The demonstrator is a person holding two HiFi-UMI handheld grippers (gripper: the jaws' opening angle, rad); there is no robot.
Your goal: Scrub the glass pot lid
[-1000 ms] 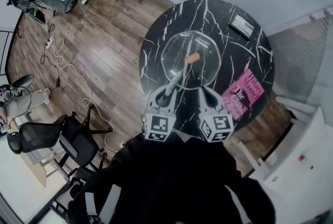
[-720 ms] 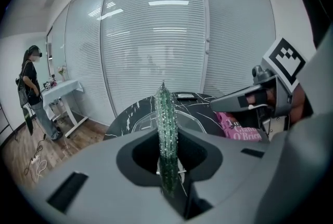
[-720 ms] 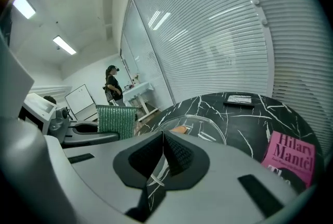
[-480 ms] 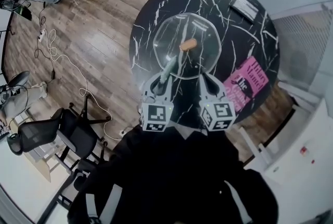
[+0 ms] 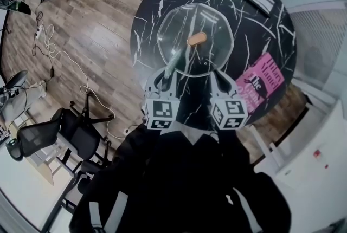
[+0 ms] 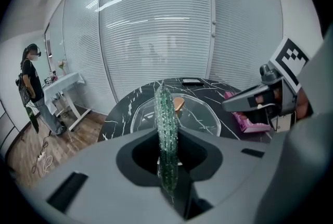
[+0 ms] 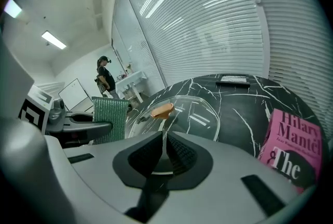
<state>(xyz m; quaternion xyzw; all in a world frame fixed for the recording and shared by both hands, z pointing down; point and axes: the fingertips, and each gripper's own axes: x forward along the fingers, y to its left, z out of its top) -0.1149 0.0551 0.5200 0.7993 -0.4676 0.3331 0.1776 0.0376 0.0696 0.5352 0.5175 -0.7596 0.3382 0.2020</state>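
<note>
Left gripper view showed the left gripper (image 6: pixel 167 154) pinching a green scrubbing pad (image 6: pixel 165 113) on edge between its jaws, the pad's far end pointing at the glass pot lid (image 6: pixel 200 116). The right gripper (image 7: pixel 165 152) had its jaws pressed almost together, seemingly on the lid's near rim, though the clear glass left that uncertain. The lid, with its orange knob (image 7: pixel 161 110), lay on the black marble table (image 5: pixel 255 37), with a pink book (image 7: pixel 291 150) just beside it.

White veins are running across the round black marble-look table (image 5: pixel 260 42). The clear glass pot lid (image 5: pixel 211 20) is wearing an orange-brown knob (image 5: pixel 196 39). The flat scrub pad (image 6: pixel 166 129) is glittering dark green, the pink book (image 5: pixel 261 85) is showing black and white lettering, and the wood-plank floor (image 5: pixel 103 26) is showing streaky brown
</note>
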